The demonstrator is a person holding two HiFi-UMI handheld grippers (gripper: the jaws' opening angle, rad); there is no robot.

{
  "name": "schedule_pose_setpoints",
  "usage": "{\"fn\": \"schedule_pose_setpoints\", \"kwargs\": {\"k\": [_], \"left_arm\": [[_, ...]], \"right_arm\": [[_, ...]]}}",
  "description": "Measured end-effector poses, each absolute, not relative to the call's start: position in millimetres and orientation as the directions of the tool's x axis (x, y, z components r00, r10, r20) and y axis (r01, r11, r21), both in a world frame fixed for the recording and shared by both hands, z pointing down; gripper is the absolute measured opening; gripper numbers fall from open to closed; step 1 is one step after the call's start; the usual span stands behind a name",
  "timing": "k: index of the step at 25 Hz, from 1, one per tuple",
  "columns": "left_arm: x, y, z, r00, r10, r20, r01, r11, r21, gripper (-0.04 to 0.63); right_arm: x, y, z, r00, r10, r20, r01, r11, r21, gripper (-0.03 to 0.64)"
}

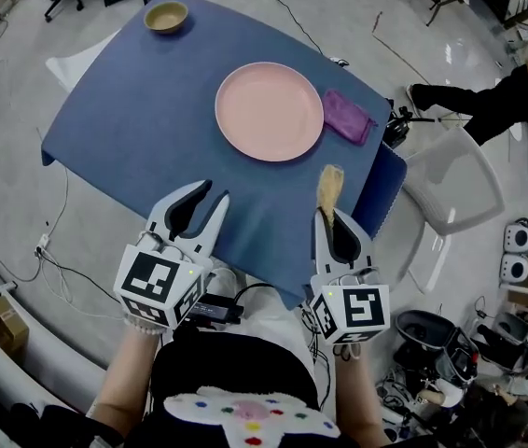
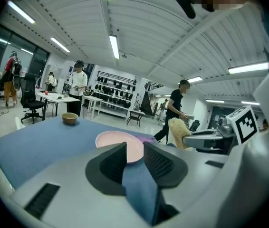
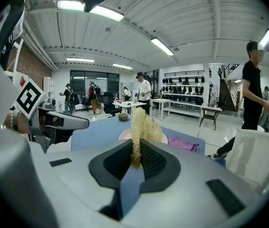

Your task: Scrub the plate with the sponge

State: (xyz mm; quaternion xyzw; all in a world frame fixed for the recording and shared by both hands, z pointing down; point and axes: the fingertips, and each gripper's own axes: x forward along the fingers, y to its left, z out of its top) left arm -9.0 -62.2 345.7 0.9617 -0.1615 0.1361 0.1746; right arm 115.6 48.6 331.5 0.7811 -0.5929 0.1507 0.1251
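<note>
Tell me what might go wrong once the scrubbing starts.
1. The right gripper holds the yellow sponge only by its near end. Most of it sticks out, so it may fold or slip free under pressure.
2. The round pink plate lies loose on the blue tablecloth, and the open left gripper is not holding it. Scrubbing may push it toward the purple cloth.

Your desk (image 1: 133,119) is covered in blue. A tan bowl (image 1: 166,16) sits at its far corner, and a purple cloth (image 1: 348,117) lies near its right edge. A white chair (image 1: 455,189) stands just beside that edge.
</note>
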Motion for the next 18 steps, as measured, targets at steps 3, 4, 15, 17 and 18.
{"fn": "schedule_pose_setpoints", "kwargs": {"k": [3,4,15,17,18], "left_arm": [[-7.3,-70.3,349.3,0.904,-0.280,0.323,-0.380,-0.871,0.311,0.110],[-8.1,-73.4,350.7,0.899,-0.291,0.327,-0.393,-0.866,0.309,0.110],[-3.2,-96.0,370.2,0.833,-0.413,0.368,-0.529,-0.789,0.312,0.110],[3.4,-97.8,374.4,0.824,-0.426,0.374,-0.544,-0.780,0.310,0.110],[6.3,-99.0,377.0,0.820,-0.431,0.378,-0.550,-0.777,0.307,0.112]], "right_arm": [[118.8,39.7,333.6,0.238,-0.889,0.392,-0.968,-0.249,0.024,0.040],[119.7,36.2,335.1,0.230,-0.889,0.396,-0.970,-0.240,0.026,0.040],[140.5,1.2,346.3,0.112,-0.906,0.409,-0.993,-0.110,0.029,0.040],[147.6,-2.0,350.4,0.095,-0.907,0.411,-0.995,-0.094,0.024,0.040],[150.6,-3.6,352.4,0.088,-0.907,0.412,-0.996,-0.088,0.021,0.040]]}}
